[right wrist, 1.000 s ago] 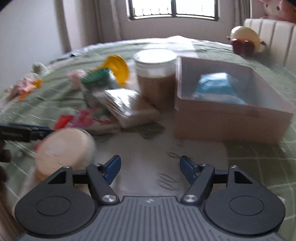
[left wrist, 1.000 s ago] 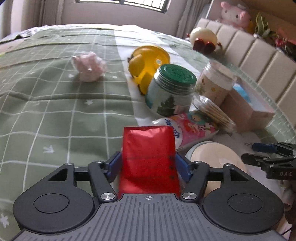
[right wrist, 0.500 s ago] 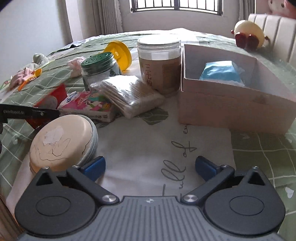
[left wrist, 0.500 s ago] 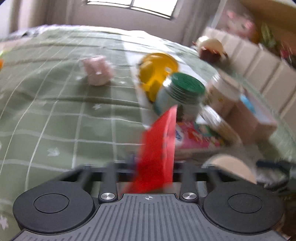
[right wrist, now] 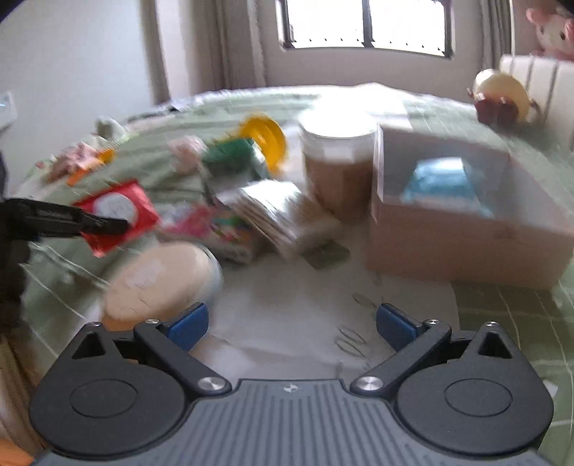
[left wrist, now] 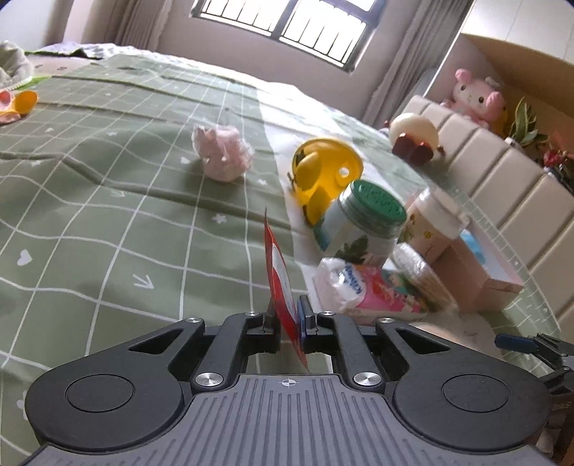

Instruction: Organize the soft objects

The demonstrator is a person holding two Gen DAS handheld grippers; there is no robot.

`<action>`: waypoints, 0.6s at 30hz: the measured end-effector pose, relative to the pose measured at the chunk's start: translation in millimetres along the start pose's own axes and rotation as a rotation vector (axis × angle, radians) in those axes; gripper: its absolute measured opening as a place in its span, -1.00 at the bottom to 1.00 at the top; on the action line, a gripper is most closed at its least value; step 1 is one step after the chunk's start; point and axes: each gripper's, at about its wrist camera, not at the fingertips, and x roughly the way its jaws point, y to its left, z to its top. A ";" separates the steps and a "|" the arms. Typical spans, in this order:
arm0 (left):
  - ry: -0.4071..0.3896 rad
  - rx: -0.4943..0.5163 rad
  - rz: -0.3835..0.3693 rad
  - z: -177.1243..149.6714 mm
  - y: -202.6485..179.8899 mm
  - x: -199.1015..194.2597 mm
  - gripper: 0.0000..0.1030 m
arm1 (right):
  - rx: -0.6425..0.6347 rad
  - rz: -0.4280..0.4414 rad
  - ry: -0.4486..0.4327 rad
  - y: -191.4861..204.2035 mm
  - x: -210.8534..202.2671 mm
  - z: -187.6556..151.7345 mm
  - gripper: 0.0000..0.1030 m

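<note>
**Red packet pinched edge-on in my left fingers**

My left gripper (left wrist: 288, 319) pinches a flat red packet (left wrist: 278, 272), which stands upright and edge-on above the green checked bedspread (left wrist: 107, 186). My right gripper (right wrist: 291, 322) has its jaws closing a touch from wide, nothing between them, above a white cloth (right wrist: 287, 304). Far right of it sits a cardboard box (right wrist: 466, 233) with a blue bundle (right wrist: 441, 182) inside.

Left wrist view: low over the bed (left wrist: 107, 200), facing the window (left wrist: 287, 28). Right wrist view: low, nearer the box (right wrist: 466, 243), same heading. Shared: jar (left wrist: 362, 222) (right wrist: 233, 157), box, red packet (left wrist: 281, 283) (right wrist: 118, 211).
</note>
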 end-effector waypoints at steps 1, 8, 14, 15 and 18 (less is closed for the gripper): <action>-0.005 0.002 -0.001 0.4 -0.3 -1.3 -0.80 | -0.010 0.014 -0.014 5.1 -3.6 3.3 0.95; 0.042 0.036 0.016 -2.7 -4.4 11.0 -0.75 | -0.064 0.053 -0.001 29.1 6.1 8.9 0.95; 0.016 0.141 0.067 -3.7 -18.3 6.3 -0.68 | -0.077 0.026 0.009 32.9 12.3 1.6 0.95; 0.005 0.176 0.073 -2.3 -21.9 3.0 -0.68 | -0.075 0.025 0.008 31.7 11.9 1.0 0.95; -0.030 0.261 0.080 1.2 -32.9 -7.4 -0.68 | -0.059 0.012 0.004 25.4 11.5 0.8 0.95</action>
